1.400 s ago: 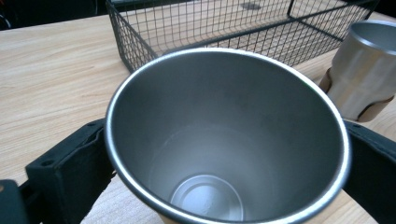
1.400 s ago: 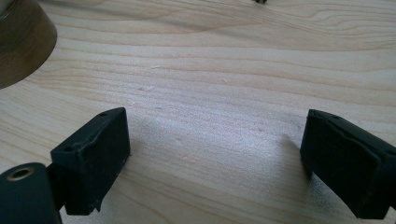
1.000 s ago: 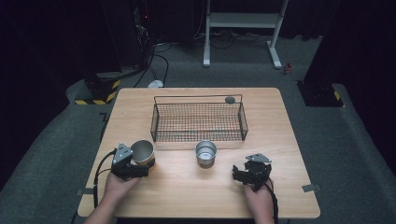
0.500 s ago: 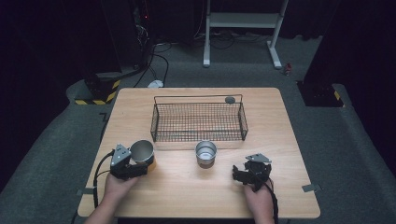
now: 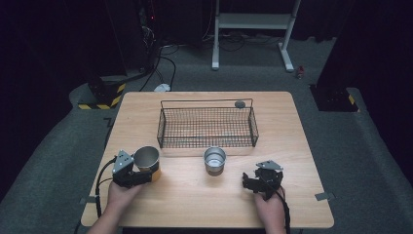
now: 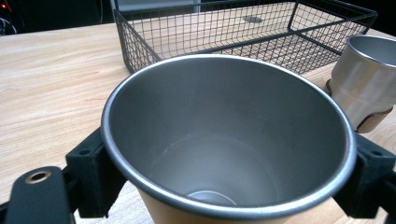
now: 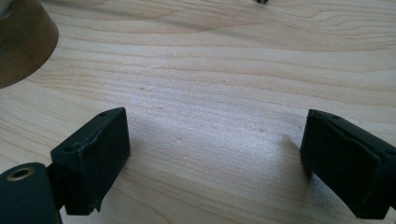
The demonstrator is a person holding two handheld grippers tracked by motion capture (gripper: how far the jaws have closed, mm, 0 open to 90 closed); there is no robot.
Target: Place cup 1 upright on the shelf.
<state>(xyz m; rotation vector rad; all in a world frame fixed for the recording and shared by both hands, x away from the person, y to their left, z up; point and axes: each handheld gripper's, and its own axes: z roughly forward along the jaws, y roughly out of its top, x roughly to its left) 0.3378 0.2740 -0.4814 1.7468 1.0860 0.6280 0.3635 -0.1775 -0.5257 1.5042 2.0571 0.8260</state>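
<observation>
High view: left gripper point(image 5: 141, 176) clamped on metal cup point(image 5: 147, 161), near table's point(image 5: 292, 117) front-left corner.
Just closed round cup wall below rim. Likely light, stiff, slick; best gripped mid-wall. Right gripper point(image 5: 253, 183) open, empty.

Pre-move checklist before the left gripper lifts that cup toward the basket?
1. Left gripper shut on the steel cup, fingers against both sides; its jaws have just closed: ok.
2. Held cup upright, nothing inside: ok.
3. Wire basket unobstructed inside, only a small dark disc at its far corner: ok.
4. Second cup stands apart from the held one: ok.
5. Right gripper open, resting off to the side: ok.
6. Grip firm enough to lift: cannot tell.
</observation>
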